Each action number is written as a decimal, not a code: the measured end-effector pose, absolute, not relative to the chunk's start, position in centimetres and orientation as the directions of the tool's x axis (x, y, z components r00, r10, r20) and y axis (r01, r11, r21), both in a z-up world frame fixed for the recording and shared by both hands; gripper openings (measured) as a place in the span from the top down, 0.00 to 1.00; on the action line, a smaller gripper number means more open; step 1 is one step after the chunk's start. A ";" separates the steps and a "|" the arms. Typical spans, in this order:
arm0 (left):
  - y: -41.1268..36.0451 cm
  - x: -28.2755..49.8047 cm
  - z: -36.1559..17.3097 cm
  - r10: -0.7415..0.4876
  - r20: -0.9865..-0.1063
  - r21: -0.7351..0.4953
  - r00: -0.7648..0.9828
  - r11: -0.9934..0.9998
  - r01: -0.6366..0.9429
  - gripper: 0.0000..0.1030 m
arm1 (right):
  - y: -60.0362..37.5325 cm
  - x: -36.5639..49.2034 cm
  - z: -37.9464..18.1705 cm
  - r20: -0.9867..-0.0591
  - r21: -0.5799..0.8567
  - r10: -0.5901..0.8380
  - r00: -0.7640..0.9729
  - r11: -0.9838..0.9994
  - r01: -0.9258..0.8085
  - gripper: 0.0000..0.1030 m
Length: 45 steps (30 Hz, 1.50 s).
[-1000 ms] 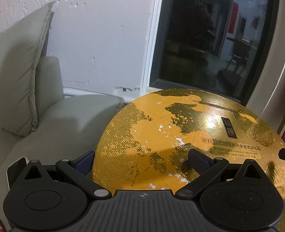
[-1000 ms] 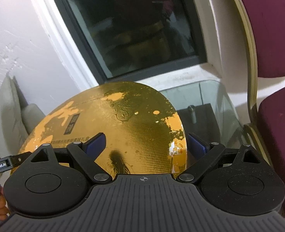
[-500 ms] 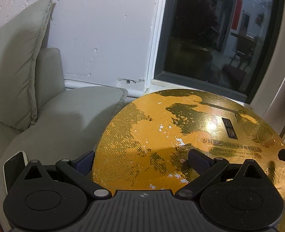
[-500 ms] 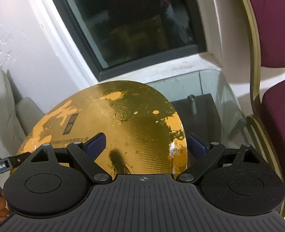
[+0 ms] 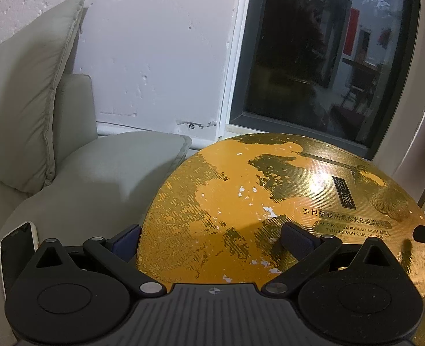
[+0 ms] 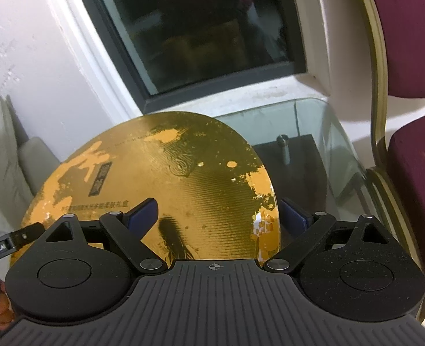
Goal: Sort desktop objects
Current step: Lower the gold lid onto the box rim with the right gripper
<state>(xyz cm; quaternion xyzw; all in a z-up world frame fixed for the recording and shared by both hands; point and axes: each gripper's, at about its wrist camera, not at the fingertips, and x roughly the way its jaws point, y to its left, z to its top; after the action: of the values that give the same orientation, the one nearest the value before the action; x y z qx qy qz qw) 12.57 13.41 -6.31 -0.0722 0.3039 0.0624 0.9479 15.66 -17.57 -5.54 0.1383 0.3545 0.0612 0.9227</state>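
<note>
Plainly, both pairs of tongs grip the same thing: a round gold skin-care gift box (image 5: 270, 201), its foil lid worn through to orange in patches and printed with Chinese characters and small English lettering. The left tongs (image 5: 211, 238) clamp its left edge, one blue pad outside the rim and the other lying on the lid; the right tongs (image 6: 218, 216) clamp the opposite edge the same way, one pad on the lid and one outside the rim. Seen from the right wrist, the box (image 6: 166, 190) sits partly in front of a glass table (image 6: 313, 127); whether it touches the glass I cannot tell. Beyond it are a dark window (image 5: 322, 57) in a rough white wall (image 5: 154, 52). A grey-green sofa (image 5: 103, 178) with a loose cushion (image 5: 22, 101) stands to the left, and a phone (image 5: 18, 248) lies on it near the left tongs. A maroon chair (image 6: 414, 150) with a gold frame stands at the right.
</note>
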 end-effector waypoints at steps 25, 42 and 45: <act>11.0 1.0 0.8 0.289 -0.810 0.236 0.510 0.957 -0.168 0.01 | -12.8 -1.4 2.1 -0.733 0.257 0.215 0.645 0.966 -0.030 0.02; 15.6 7.0 -0.2 0.294 -0.764 0.130 0.575 0.942 -0.309 0.02 | -12.7 -1.2 1.4 -0.765 0.264 0.202 0.612 0.964 0.012 0.02; 16.1 8.3 -0.9 0.279 -0.773 0.110 0.570 0.944 -0.312 0.02 | -12.4 -1.0 1.3 -0.771 0.261 0.199 0.605 0.965 0.015 0.02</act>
<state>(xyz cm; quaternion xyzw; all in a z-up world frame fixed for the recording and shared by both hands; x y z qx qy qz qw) 8.34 16.11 -0.90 -0.0194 0.4324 0.1669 0.8859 -1.01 -12.38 1.26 0.1211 0.4414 0.0518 0.8876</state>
